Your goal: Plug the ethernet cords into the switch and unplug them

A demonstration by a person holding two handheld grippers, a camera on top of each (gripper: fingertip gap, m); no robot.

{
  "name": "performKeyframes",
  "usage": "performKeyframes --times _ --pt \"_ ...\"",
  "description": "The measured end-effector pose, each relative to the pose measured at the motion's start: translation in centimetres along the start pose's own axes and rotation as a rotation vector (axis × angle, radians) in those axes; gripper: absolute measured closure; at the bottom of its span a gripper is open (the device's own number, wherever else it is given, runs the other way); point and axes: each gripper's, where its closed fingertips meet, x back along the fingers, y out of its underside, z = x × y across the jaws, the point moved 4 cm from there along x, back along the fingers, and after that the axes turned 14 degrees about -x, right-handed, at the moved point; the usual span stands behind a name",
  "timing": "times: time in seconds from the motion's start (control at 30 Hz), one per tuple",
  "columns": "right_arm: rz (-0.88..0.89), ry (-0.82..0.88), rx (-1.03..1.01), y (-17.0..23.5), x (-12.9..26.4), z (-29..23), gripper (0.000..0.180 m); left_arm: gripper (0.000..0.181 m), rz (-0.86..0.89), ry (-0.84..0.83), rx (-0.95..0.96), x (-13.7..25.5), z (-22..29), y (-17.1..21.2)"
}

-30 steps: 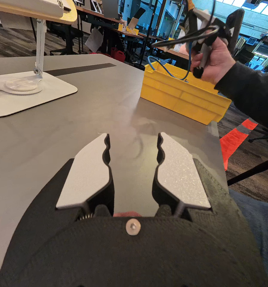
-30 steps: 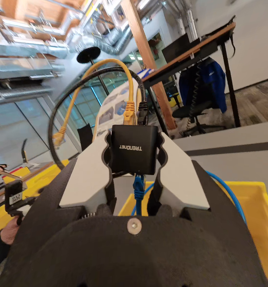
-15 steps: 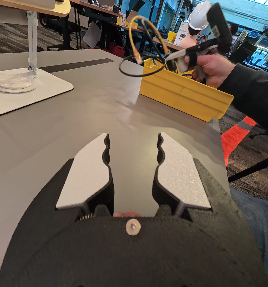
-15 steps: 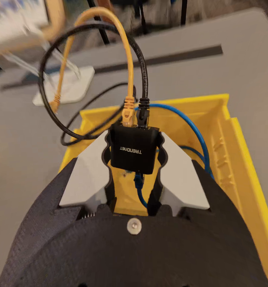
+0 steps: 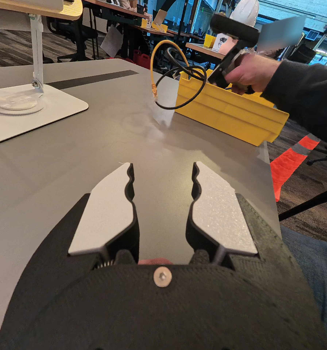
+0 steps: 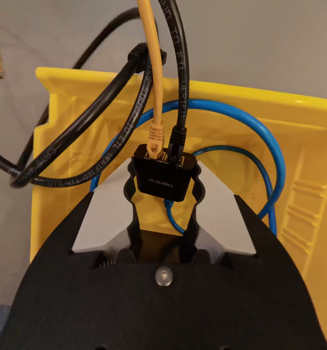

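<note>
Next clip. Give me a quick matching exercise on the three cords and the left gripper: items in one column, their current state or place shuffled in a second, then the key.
Items
1. yellow cord
2. black cord
3. blue cord
4. left gripper

States
A. open, over the bare grey table
B. plugged in on the switch's near end
C. plugged in, far end, left port
D. plugged in, far end, right port

Pairs: 1-C, 2-D, 3-B, 4-A
</note>
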Motion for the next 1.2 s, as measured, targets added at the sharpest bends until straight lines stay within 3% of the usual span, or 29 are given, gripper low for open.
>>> performKeyframes --times 0.13,0.37,0.7,0.87,0.93,1.07,1.2 --pt "-0.107 0.063 0.039 0.0 -0.6 0.0 0.12 0.122 0.002 -0.003 0.001 0.2 -0.1 0.0" --pt "-0.181 0.018 0.023 -0.5 -0.9 0.3 0.119 0.122 0.006 -0.005 -0.001 0.6 -0.1 0.0" --pt "-0.059 -0.048 0.092 -0.6 5.4 0.3 0.11 0.122 0.002 -0.001 0.01 0.4 -0.4 0.4" --pt "0.136 -0.084 0.167 -4.8 8.1 -2.1 0.111 0.122 -0.016 0.011 0.005 -0.4 -0.1 0.6" --pt "0.146 -0.032 0.231 -6.3 7.4 -2.8 0.11 0.122 -0.023 0.013 0.002 -0.5 0.0 0.7" --pt "-0.002 -0.033 0.229 -7.3 3.9 -3.2 0.105 0.122 -0.028 0.01 0.001 -0.5 -0.1 0.8" --pt "-0.093 -0.066 0.197 -7.0 2.3 -3.2 0.124 0.122 -0.024 0.006 0.011 -0.3 -0.4 1.0"
